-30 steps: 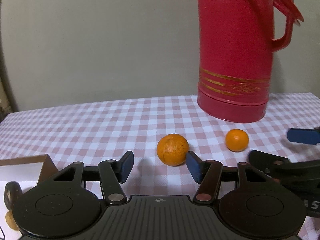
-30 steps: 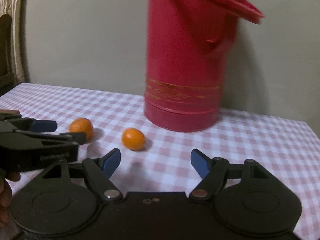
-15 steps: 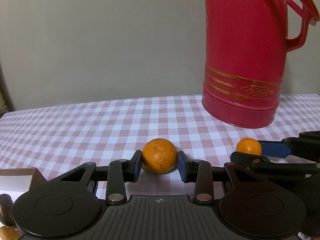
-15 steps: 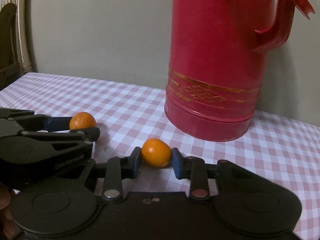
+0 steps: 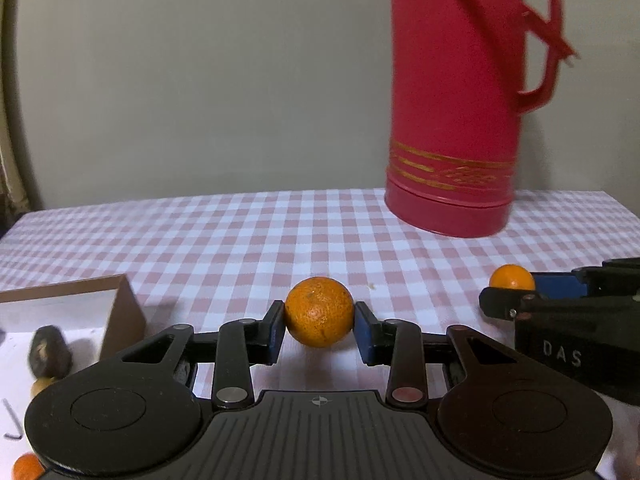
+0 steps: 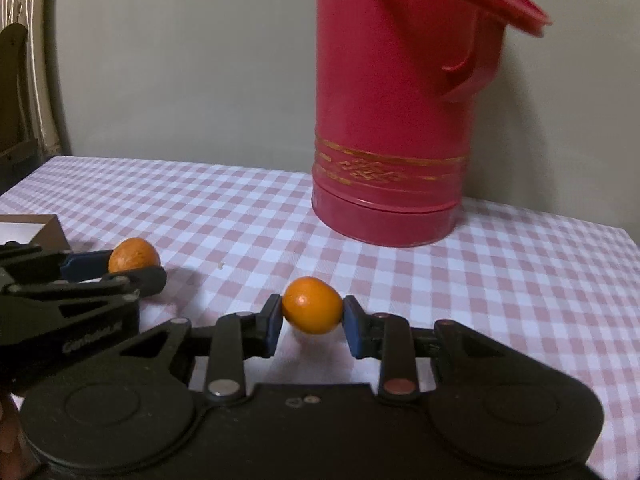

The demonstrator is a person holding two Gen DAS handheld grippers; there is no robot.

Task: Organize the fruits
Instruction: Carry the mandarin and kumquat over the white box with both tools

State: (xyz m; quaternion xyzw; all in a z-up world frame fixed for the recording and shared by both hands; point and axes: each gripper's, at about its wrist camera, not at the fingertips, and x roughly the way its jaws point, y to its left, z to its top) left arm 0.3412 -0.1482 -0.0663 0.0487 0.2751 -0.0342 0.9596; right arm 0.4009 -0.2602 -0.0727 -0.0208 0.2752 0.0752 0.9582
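Observation:
My left gripper (image 5: 319,330) is shut on a rough-skinned orange (image 5: 319,312), its blue pads pressing both sides, just above the pink checked tablecloth (image 5: 240,240). A smaller, smooth orange fruit (image 6: 313,305) is clamped between the pads of my right gripper (image 6: 313,318). In the left wrist view the right gripper (image 5: 516,294) shows at the right edge with the small fruit (image 5: 512,278) in it. From the right wrist, the left gripper (image 6: 132,266) appears at the left, holding the big orange (image 6: 134,255).
A tall red thermos jug (image 5: 456,120) stands at the back of the table near the wall. A brown-sided box (image 5: 120,312) at the left holds a dark fruit (image 5: 48,350) and another orange piece (image 5: 26,466). A dark chair (image 6: 12,100) is far left.
Both grippers went from open to shut, each closing on its fruit. Since then both have pulled back a little with the fruits, and the box has come further into view.

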